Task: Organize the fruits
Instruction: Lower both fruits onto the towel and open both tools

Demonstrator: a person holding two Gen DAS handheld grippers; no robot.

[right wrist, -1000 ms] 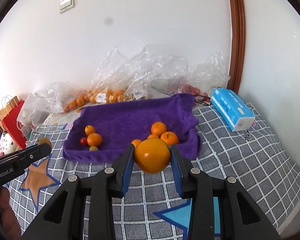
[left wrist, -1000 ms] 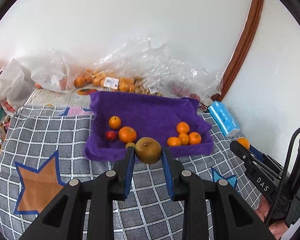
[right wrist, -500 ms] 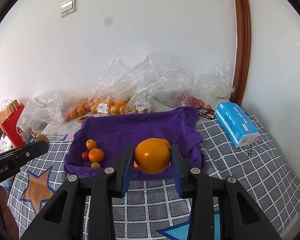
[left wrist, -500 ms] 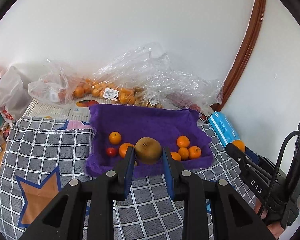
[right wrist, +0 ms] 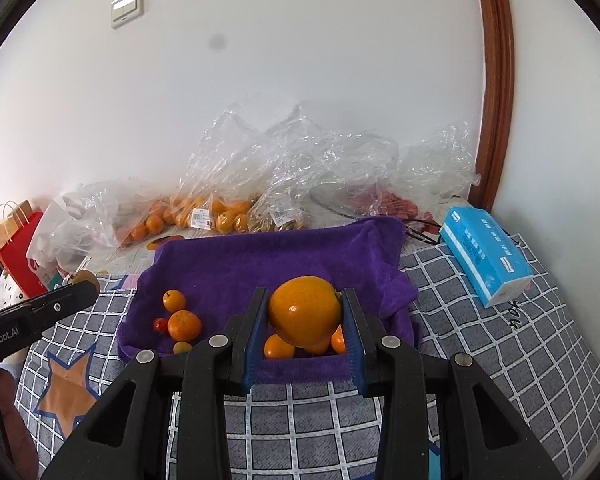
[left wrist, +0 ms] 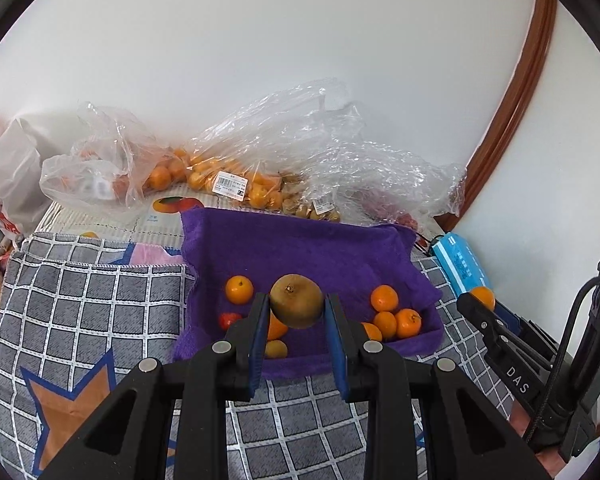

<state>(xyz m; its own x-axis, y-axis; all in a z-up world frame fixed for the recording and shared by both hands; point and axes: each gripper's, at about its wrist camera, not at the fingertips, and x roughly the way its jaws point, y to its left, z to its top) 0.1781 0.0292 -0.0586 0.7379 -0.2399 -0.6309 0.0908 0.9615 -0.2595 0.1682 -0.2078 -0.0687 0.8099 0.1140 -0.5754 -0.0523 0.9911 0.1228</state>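
Left claw grips a brown pear, right claw a big orange; lower each gently onto the purple towel at twelve o'clock before releasing.

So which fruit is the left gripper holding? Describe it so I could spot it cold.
Find the purple towel on the checked cloth. Just above its near edge, the left gripper is shut on a round brown pear. It is the only dull brown fruit there, larger than the small oranges lying on the towel around it.
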